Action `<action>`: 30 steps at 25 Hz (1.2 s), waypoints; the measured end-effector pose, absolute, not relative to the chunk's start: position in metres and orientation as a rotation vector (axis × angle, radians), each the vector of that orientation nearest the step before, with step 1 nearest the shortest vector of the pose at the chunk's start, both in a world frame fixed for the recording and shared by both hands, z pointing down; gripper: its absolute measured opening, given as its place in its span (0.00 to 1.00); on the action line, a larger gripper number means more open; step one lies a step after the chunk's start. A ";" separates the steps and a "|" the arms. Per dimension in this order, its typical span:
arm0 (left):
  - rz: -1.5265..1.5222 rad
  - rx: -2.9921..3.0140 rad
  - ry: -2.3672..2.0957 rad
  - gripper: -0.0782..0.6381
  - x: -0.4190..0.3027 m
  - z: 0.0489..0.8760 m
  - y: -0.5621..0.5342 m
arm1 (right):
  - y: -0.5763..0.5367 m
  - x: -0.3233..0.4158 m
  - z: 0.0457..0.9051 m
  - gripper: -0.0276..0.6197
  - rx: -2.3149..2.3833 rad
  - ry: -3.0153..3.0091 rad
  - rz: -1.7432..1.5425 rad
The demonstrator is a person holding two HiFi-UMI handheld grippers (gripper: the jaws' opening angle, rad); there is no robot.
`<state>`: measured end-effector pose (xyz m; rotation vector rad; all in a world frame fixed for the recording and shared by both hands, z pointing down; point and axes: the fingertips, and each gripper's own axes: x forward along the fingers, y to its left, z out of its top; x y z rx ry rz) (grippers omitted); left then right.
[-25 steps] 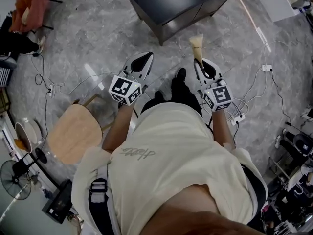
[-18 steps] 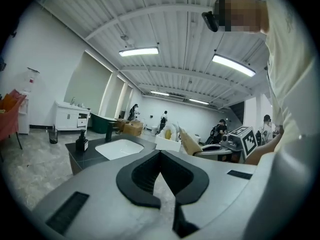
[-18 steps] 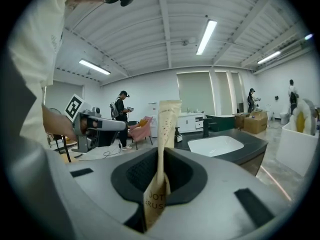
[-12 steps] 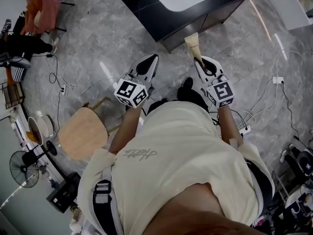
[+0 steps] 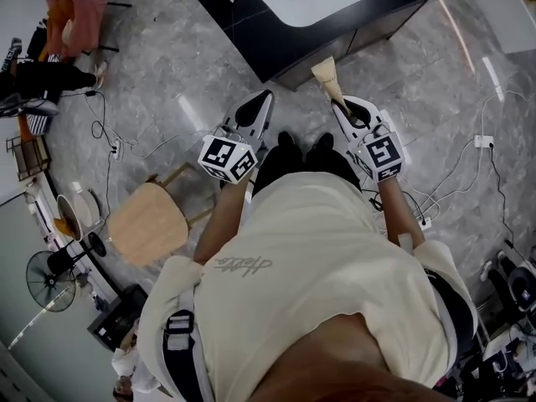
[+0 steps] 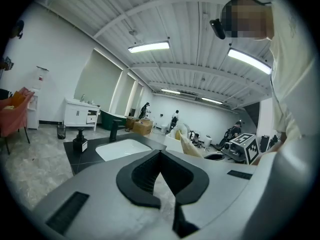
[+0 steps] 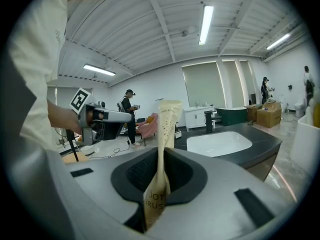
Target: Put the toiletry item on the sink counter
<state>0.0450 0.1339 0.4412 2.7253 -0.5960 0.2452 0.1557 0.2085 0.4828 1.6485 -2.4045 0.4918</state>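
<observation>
We hold the cream toiletry packet (image 7: pixel 167 119) upright, pinched in our right tongs (image 5: pixel 339 103), near the dark sink counter's (image 5: pixel 243 25) front edge. Left tongs (image 5: pixel 262 103) closed, empty.

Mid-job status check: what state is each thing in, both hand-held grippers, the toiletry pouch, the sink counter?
Left hand-held gripper: shut, empty.
Right hand-held gripper: shut on pouch.
Pouch: upright between the jaws, not yet on the counter.
Sink counter: just ahead, without the pouch.
Soap bottle: upright on the counter.
</observation>
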 end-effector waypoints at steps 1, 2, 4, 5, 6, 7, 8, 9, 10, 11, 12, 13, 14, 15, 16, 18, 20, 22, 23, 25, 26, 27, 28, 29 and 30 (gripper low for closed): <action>0.234 2.715 -0.603 0.11 0.047 0.441 0.127 | 0.205 0.156 0.485 0.09 1.637 -2.406 0.500; 0.216 2.700 -0.608 0.11 0.049 0.442 0.120 | 0.201 0.156 0.487 0.09 1.627 -2.407 0.505; 0.179 2.674 -0.610 0.11 0.053 0.442 0.106 | 0.193 0.159 0.490 0.09 1.619 -2.401 0.509; 0.172 2.674 -0.607 0.11 0.055 0.443 0.101 | 0.190 0.163 0.491 0.09 1.625 -2.391 0.510; 0.174 2.683 -0.601 0.11 0.056 0.444 0.095 | 0.186 0.167 0.491 0.09 1.638 -2.379 0.509; 0.178 2.697 -0.595 0.11 0.058 0.444 0.089 | 0.182 0.171 0.490 0.09 1.654 -2.365 0.505; 0.182 2.711 -0.589 0.11 0.059 0.445 0.082 | 0.177 0.176 0.488 0.09 1.668 -2.351 0.497; 0.182 2.721 -0.586 0.11 0.060 0.446 0.074 | 0.170 0.179 0.486 0.09 1.680 -2.339 0.487; 0.180 2.726 -0.585 0.11 0.060 0.447 0.065 | 0.164 0.182 0.483 0.09 1.693 -2.327 0.480; 0.175 2.724 -0.584 0.11 0.061 0.448 0.055 | 0.157 0.186 0.480 0.09 1.710 -2.316 0.477; 0.166 2.722 -0.583 0.11 0.063 0.448 0.046 | 0.151 0.190 0.476 0.09 1.733 -2.306 0.480; 0.154 2.723 -0.580 0.11 0.064 0.446 0.037 | 0.145 0.195 0.472 0.09 1.759 -2.295 0.487; 0.142 2.732 -0.576 0.11 0.066 0.444 0.027 | 0.138 0.198 0.469 0.09 1.782 -2.284 0.493; 0.134 2.743 -0.572 0.11 0.066 0.441 0.017 | 0.130 0.199 0.467 0.09 1.799 -2.271 0.498; 0.129 2.754 -0.569 0.11 0.064 0.439 0.005 | 0.120 0.198 0.467 0.09 1.807 -2.259 0.498; 0.123 2.767 -0.571 0.11 0.057 0.437 -0.016 | 0.098 0.194 0.464 0.09 1.801 -2.244 0.480; 0.129 2.776 -0.582 0.11 0.051 0.439 -0.034 | 0.074 0.191 0.457 0.09 1.783 -2.236 0.441; 0.149 2.782 -0.585 0.11 0.045 0.445 -0.051 | 0.050 0.189 0.451 0.09 1.787 -2.228 0.415; 0.155 2.781 -0.582 0.11 0.042 0.449 -0.059 | 0.040 0.188 0.449 0.09 1.797 -2.225 0.412; 0.157 2.774 -0.571 0.11 0.038 0.454 -0.076 | 0.024 0.184 0.447 0.09 1.818 -2.219 0.418; 0.155 2.772 -0.566 0.11 0.037 0.455 -0.083 | 0.017 0.182 0.447 0.09 1.823 -2.214 0.423; 0.151 2.771 -0.562 0.11 0.036 0.456 -0.091 | 0.011 0.179 0.449 0.09 1.822 -2.208 0.431; 0.145 2.771 -0.556 0.11 0.036 0.456 -0.098 | 0.006 0.176 0.451 0.09 1.817 -2.201 0.440; 0.137 2.772 -0.548 0.11 0.036 0.456 -0.104 | 0.001 0.174 0.453 0.09 1.810 -2.195 0.448; 0.129 2.774 -0.538 0.11 0.037 0.456 -0.110 | -0.004 0.172 0.456 0.09 1.804 -2.187 0.453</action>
